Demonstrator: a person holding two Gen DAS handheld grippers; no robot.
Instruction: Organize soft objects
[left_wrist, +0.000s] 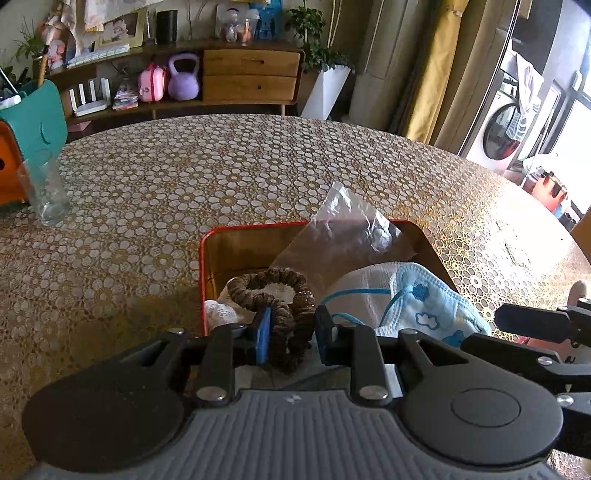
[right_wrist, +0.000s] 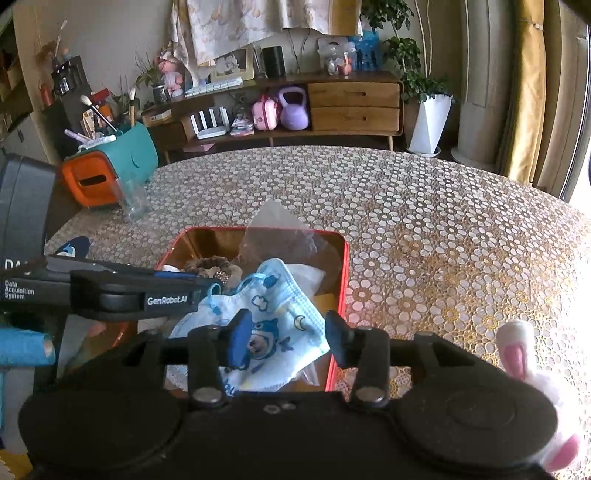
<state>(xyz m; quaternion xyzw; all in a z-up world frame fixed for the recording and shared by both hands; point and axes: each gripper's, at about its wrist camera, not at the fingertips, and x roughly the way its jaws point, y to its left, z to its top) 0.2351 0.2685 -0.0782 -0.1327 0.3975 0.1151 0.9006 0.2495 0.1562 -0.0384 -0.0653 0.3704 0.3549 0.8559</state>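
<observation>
Left wrist view: your left gripper (left_wrist: 291, 332) reached into the near end of the red-rimmed tin (left_wrist: 202, 266) on the patterned tablecloth (left_wrist: 229, 166). A brown scrunchie (left_wrist: 275, 295) lay between its blue pads (left_wrist: 263, 334); the left pad touched the fabric, the right pad stood a little clear, so the jaws were parted rather than clamping. A clear plastic bag (left_wrist: 343, 229) leaned against the far wall of the tin. A blue printed face mask (left_wrist: 432, 310) lay over white cloth (left_wrist: 364, 291) at the right of the tin. A drinking glass (left_wrist: 46, 192) stood far left, just in front of a teal and orange box (left_wrist: 35, 122).

Right wrist view: your right gripper (right_wrist: 286, 341) hung above the near part of the tin (right_wrist: 345, 280), jaws spread. The face mask (right_wrist: 266, 321) lay under and between the pads without being pinched. The scrunchie (right_wrist: 208, 266) sat farther in, to the left. A white and pink plush toy (right_wrist: 524, 354) rested near right on the tablecloth (right_wrist: 424, 229), outside the tin.
</observation>
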